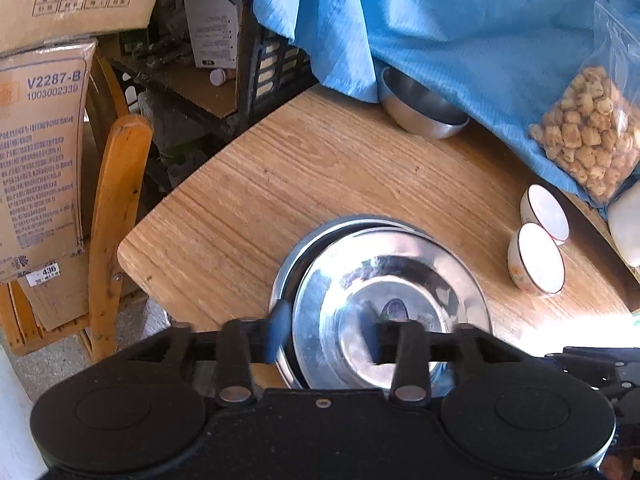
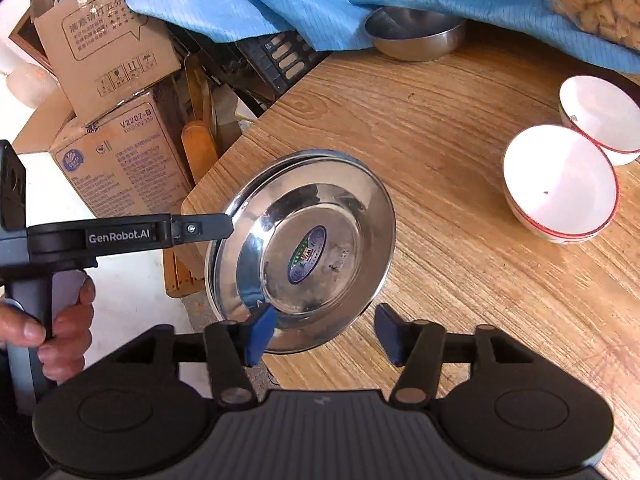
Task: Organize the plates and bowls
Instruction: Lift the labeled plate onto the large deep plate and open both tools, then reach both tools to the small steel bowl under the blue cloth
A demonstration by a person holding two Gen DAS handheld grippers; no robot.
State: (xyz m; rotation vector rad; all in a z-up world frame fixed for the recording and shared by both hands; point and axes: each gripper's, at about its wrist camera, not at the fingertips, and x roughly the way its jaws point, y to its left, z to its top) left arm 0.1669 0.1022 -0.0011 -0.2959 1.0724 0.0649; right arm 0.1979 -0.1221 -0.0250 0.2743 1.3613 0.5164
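A stack of steel plates (image 1: 400, 280) (image 2: 304, 248) lies near the wooden table's (image 1: 320, 168) left corner, the top plate shifted slightly off the one beneath. My left gripper (image 1: 330, 338) (image 2: 224, 226) is open astride the stack's left rim, one pad outside it and one over the plate. My right gripper (image 2: 325, 334) is open at the near rim, with its left pad over the plate and its right pad over bare table. Two white red-rimmed bowls (image 2: 560, 184) (image 1: 536, 258) stand side by side to the right. A steel bowl (image 1: 420, 108) (image 2: 416, 36) sits at the back, partly under blue cloth.
A blue cloth (image 1: 460, 20) drapes over the table's far side, with a bag of snacks (image 1: 588, 136) on it. A wooden chair (image 1: 116, 216) and cardboard boxes (image 1: 40, 152) crowd the floor left of the table edge. A person's hand (image 2: 60, 320) holds the left gripper's handle.
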